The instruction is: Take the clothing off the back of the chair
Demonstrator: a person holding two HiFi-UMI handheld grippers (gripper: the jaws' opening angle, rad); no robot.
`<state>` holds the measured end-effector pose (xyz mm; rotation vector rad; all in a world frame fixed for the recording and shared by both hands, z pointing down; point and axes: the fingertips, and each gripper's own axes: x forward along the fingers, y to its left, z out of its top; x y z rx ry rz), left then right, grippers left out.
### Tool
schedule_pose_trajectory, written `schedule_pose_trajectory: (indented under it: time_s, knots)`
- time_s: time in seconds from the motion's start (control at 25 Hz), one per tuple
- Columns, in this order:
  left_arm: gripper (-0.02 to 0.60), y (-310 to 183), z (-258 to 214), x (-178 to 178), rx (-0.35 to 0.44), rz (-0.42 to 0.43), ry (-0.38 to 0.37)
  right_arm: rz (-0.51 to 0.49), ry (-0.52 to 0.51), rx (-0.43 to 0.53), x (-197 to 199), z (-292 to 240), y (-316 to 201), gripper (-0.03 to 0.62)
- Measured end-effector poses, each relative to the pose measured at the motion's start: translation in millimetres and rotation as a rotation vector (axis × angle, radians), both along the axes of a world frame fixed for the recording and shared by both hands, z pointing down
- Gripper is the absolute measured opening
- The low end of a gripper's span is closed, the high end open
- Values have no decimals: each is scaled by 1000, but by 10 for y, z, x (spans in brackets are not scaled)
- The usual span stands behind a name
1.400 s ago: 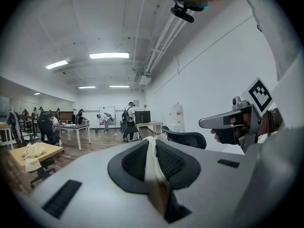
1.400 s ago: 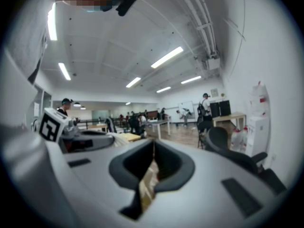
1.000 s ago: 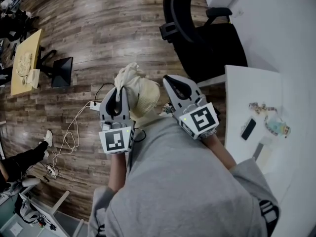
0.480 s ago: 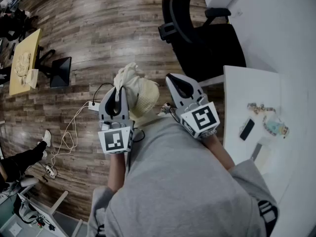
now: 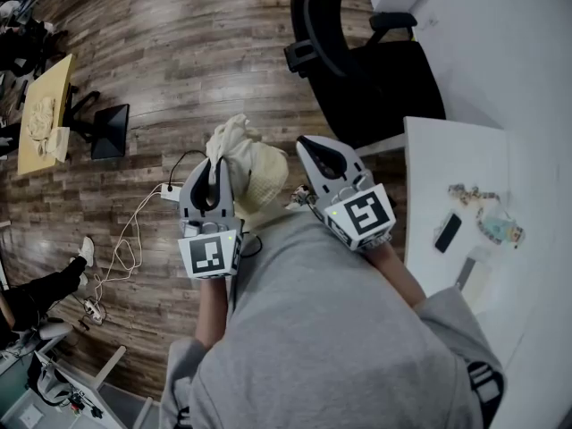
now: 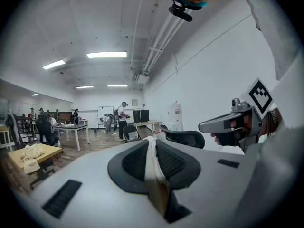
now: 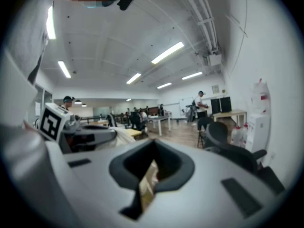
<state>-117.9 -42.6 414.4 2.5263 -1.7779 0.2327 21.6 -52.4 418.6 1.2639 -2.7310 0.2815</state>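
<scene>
A bunched cream piece of clothing (image 5: 252,166) hangs in front of me, clear of the black office chair (image 5: 366,70). My left gripper (image 5: 213,161) is shut on it. In the left gripper view a white strip of the clothing (image 6: 151,159) is pinched between the jaws of that gripper (image 6: 153,146). My right gripper (image 5: 304,143) is beside the clothing on its right, with its jaws together and nothing between them (image 7: 152,167). The right gripper view shows the chair (image 7: 232,148) at the right and the clothing (image 7: 121,134) at the left. The chair's back is bare.
A white desk (image 5: 447,168) at the right bears a dark phone (image 5: 449,232) and small items. A cable and power strip (image 5: 134,231) lie on the wooden floor. A wooden table (image 5: 45,105) and a monitor (image 5: 112,130) are at the left. People stand far off (image 6: 122,120).
</scene>
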Motion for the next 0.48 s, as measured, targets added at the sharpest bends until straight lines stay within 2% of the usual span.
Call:
schedule_pose_trajectory:
  time_s: [0.48]
  knots:
    - [72, -20, 1, 40, 0, 8, -1, 1, 12, -1, 33, 28, -5, 32]
